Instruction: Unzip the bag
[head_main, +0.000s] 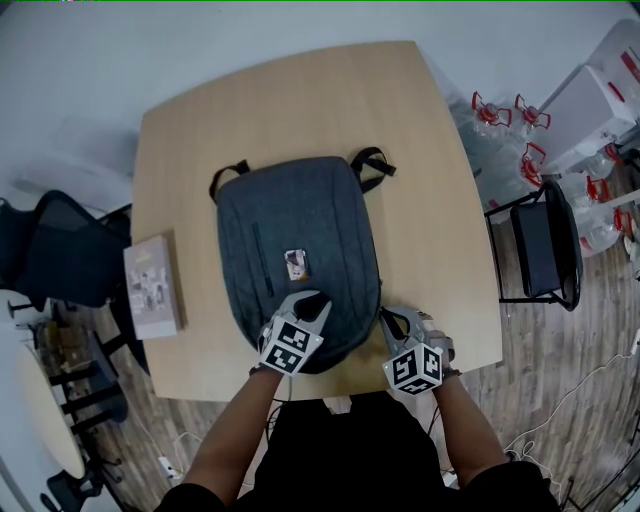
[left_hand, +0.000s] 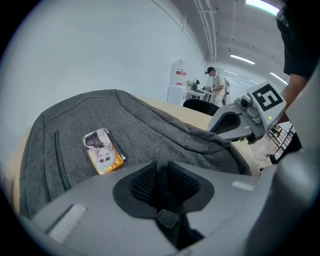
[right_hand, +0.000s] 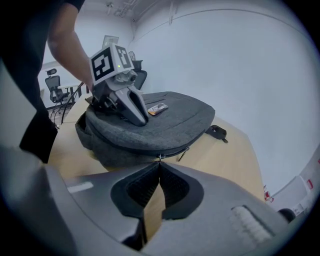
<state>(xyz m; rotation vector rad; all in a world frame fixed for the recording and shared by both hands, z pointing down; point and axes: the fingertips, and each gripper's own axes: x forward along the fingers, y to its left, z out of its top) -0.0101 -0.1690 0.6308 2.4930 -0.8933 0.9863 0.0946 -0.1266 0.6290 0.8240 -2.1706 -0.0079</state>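
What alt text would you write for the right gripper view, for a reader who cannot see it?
The right gripper has its jaws shut on a zipper pull at the side of a grey backpack lying on a wooden table. Beyond, the left gripper holds the backpack's top, a person's arm behind it.

The left gripper (head_main: 318, 300) and right gripper (head_main: 384, 314) are pale grey. Each bears a cube (head_main: 290, 346) of black-and-white square markers. The person wears a black short-sleeved top (head_main: 350, 450).
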